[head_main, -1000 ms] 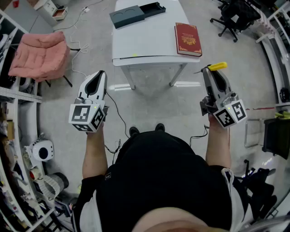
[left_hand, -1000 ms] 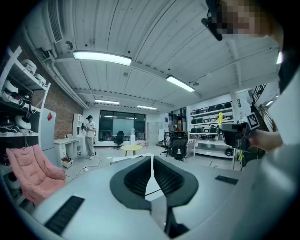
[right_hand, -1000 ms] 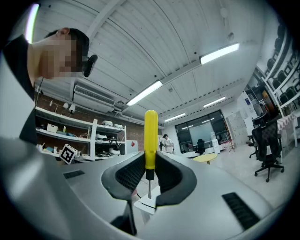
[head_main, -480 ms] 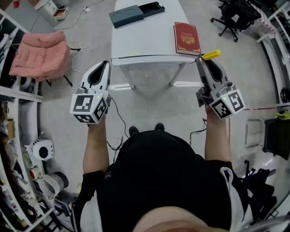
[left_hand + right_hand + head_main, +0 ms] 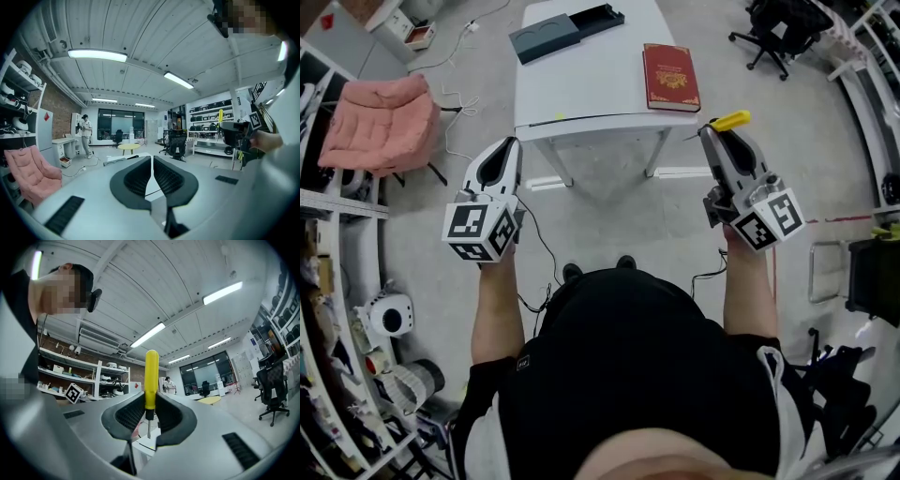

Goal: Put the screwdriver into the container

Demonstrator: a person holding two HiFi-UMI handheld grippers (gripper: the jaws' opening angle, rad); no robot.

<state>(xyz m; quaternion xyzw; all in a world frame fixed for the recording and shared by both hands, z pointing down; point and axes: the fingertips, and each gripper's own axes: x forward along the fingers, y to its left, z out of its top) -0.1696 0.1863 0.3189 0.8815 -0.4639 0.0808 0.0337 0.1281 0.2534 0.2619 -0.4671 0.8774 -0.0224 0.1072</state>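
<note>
We saw a white table (image 5: pixel 591 80) with a red book (image 5: pixel 671 77) lying flat near its right edge. A soft pink chair (image 5: pixel 377 124) stood on the gray floor to the left of the table, and a black chair on wheels (image 5: pixel 780 21) stood far off to the right. In the left gripper view, a person (image 5: pixel 86 136) stood far away by some big windows, a small round yellow table (image 5: pixel 129 147) was near them, and a long light (image 5: pixel 97 55) shone on the ceiling.
</note>
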